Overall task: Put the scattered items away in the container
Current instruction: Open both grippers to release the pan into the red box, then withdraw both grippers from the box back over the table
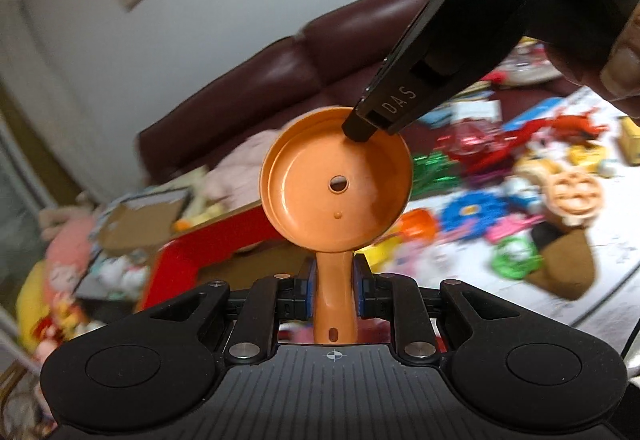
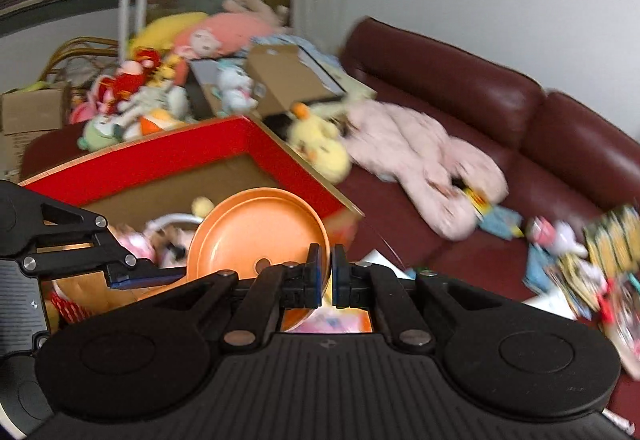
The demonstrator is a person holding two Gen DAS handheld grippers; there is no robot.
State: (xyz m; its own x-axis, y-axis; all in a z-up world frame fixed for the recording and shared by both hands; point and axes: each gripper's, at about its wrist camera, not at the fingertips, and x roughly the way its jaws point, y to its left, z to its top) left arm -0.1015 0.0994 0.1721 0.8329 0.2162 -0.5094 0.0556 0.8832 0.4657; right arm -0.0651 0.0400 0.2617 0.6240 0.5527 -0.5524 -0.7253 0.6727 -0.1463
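Note:
An orange toy frying pan (image 1: 336, 180) is held up in the air. My left gripper (image 1: 334, 282) is shut on its handle. My right gripper (image 2: 326, 276) is shut on the pan's rim (image 2: 320, 224); in the left wrist view it (image 1: 360, 126) reaches in from the upper right onto the rim. The pan (image 2: 256, 228) hangs over the red-rimmed cardboard box (image 2: 160, 156), which holds several toys. The box also shows behind the pan in the left wrist view (image 1: 180, 256). Scattered toys (image 1: 500, 180) lie on a white mat to the right.
A dark red leather sofa (image 2: 460, 88) carries a pink garment (image 2: 420, 156), a yellow plush duck (image 2: 320, 144) and books (image 2: 580, 264). Plush toys and open cardboard boxes (image 2: 168, 80) pile up behind the red box. A white wall stands behind.

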